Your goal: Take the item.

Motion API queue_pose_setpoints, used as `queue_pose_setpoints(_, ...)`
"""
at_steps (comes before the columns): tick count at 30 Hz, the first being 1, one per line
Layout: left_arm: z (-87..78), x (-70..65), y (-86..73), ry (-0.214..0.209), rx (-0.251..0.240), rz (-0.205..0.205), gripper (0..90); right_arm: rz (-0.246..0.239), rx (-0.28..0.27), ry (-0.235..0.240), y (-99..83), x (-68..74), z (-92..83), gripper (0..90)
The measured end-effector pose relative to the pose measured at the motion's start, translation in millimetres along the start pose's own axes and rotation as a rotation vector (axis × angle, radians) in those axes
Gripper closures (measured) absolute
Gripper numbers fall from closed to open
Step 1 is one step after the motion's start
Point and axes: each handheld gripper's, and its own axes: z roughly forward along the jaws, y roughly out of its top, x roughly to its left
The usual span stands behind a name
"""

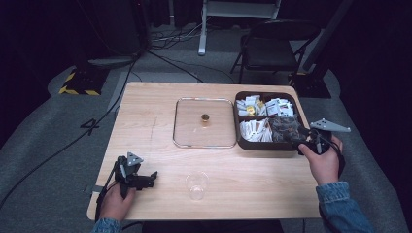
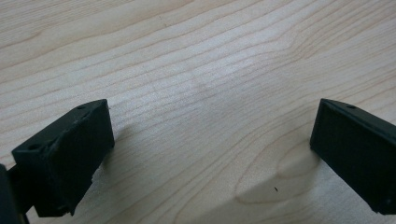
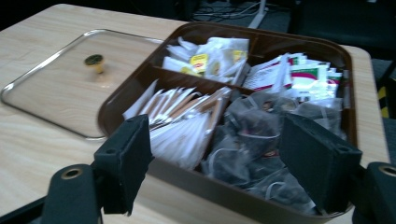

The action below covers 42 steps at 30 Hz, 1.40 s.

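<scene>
A brown tray with four compartments stands at the table's right. It holds white and yellow sachets, red-and-white packets, white sticks and dark clear bags. My right gripper is open just before the dark bags, holding nothing. My left gripper rests open near the table's front left, over bare wood. A clear plastic cup stands at the front middle.
A clear glass lid with a gold knob lies flat left of the tray. Behind the wooden table are a folding chair and floor cables.
</scene>
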Motion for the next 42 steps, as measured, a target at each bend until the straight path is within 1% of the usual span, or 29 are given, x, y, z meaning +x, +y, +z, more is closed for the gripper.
queue_pose_setpoints(2,0.0,0.0,0.0,0.000,0.000,0.000,0.0,0.010,0.010,-0.013,3.9,-7.4,3.9,26.0)
queue_pose_setpoints(3,0.0,0.0,0.0,0.000,0.000,0.000,0.0,0.017,0.023,-0.022,6.2,-13.0,8.3,26.3)
queue_pose_setpoints(5,0.0,0.0,0.0,0.000,0.000,0.000,0.0,0.020,0.028,-0.024,6.9,-14.9,10.1,26.6)
queue_pose_setpoints(6,0.0,0.0,0.0,0.000,0.000,0.000,0.0,0.021,0.035,-0.026,7.6,-17.4,12.7,26.8)
queue_pose_setpoints(7,0.0,0.0,0.0,0.000,0.000,0.000,0.0,0.031,0.048,-0.027,8.9,-22.6,18.9,27.4)
queue_pose_setpoints(9,0.0,0.0,0.0,0.000,0.000,0.000,0.0,0.036,0.056,-0.030,9.3,-24.0,20.8,27.7)
queue_pose_setpoints(12,0.0,0.0,0.0,0.000,0.000,0.000,0.0,0.034,0.072,-0.044,10.6,-29.9,28.6,28.3)
queue_pose_setpoints(13,0.0,0.0,0.0,0.000,0.000,0.000,0.0,0.041,0.086,-0.051,10.9,-33.0,33.4,28.5)
queue_pose_setpoints(15,0.0,0.0,0.0,0.000,0.000,0.000,0.0,0.039,0.089,-0.051,11.1,-34.3,36.1,28.7)
queue_pose_setpoints(19,0.0,0.0,0.0,0.000,0.001,0.000,0.0,0.029,0.113,-0.052,11.1,-37.1,50.0,33.2)
queue_pose_setpoints(25,0.0,0.0,0.0,0.000,0.000,0.000,0.0,0.013,0.169,-0.049,5.3,-37.1,69.4,36.6)
queue_pose_setpoints(27,0.0,0.0,0.0,0.000,0.000,0.000,0.0,0.011,0.179,-0.050,4.0,-36.8,74.3,39.1)
queue_pose_setpoints(30,0.0,0.0,0.0,0.000,0.000,0.000,0.0,0.014,0.201,-0.045,1.5,-38.0,80.8,43.3)
queue_pose_setpoints(31,0.0,0.0,0.0,0.000,0.000,0.000,0.0,0.014,0.201,-0.045,1.5,-38.0,80.8,43.3)
queue_pose_setpoints(32,0.0,0.0,0.0,0.000,0.000,0.000,0.0,0.027,0.214,-0.041,-0.8,-39.7,84.7,44.5)
queue_pose_setpoints(35,0.0,0.0,0.0,0.000,0.000,0.000,0.0,0.038,0.232,-0.036,-4.2,-41.7,90.1,46.8)
queue_pose_setpoints(37,0.0,0.0,0.0,0.000,0.000,0.000,0.0,0.035,0.243,-0.039,-6.0,-42.6,93.3,50.1)
queue_pose_setpoints(38,0.0,0.0,0.0,0.000,0.000,0.000,0.0,0.035,0.243,-0.039,-6.0,-42.6,93.3,50.1)
queue_pose_setpoints(39,0.0,0.0,0.0,0.000,0.000,0.000,0.0,0.052,0.245,-0.029,-8.2,-43.1,95.6,55.7)
queue_pose_setpoints(40,0.0,0.0,0.0,0.000,0.000,0.000,0.0,0.052,0.245,-0.029,-8.2,-43.1,95.6,55.7)
queue_pose_setpoints(42,0.0,0.0,0.0,0.000,0.000,0.000,0.0,0.059,0.245,-0.026,-11.5,-45.3,97.6,62.4)
